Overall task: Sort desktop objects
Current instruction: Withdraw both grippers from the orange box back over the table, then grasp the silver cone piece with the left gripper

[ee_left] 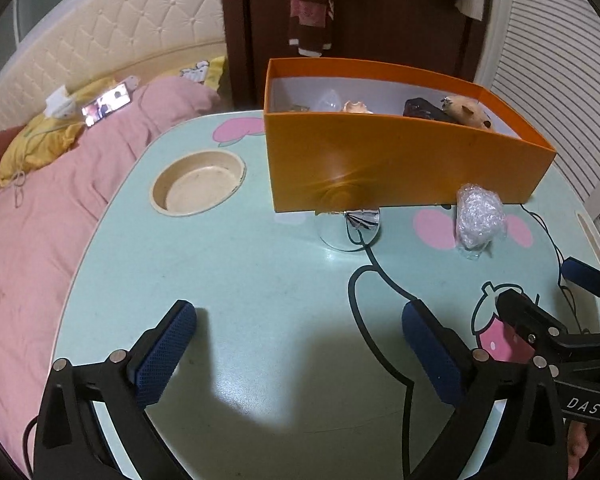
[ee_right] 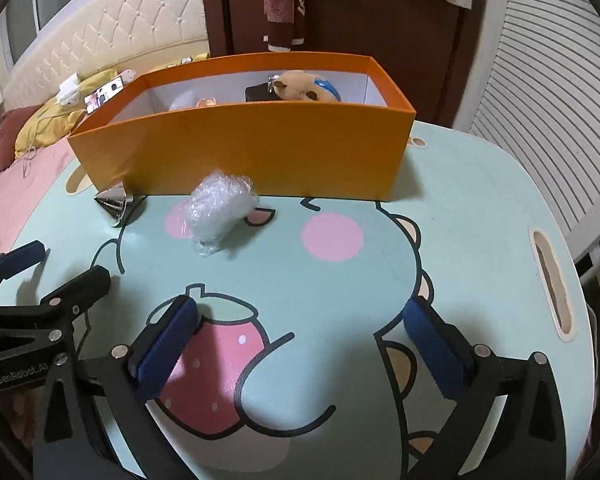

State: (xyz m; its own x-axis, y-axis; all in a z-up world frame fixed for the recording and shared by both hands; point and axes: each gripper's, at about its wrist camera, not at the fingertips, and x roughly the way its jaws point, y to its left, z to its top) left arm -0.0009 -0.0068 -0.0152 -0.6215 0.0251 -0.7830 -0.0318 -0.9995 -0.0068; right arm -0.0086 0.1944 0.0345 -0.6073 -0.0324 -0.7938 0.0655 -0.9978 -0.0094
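Nearest, both the left gripper (ee_left: 300,354) and the right gripper (ee_right: 300,346) hover spread wide and empty over the cartoon table (ee_right: 460,240). Further off, at eleven o'clock in the right wrist view, a bubble-wrap bundle (ee_right: 219,210) and a shiny cone (ee_right: 112,202) lie just before the orange box (ee_right: 260,152), which holds a plush toy (ee_right: 300,85).

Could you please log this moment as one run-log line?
left gripper open, empty | right gripper open, empty | bubble-wrap bundle, silver cone on table | orange box part-filled
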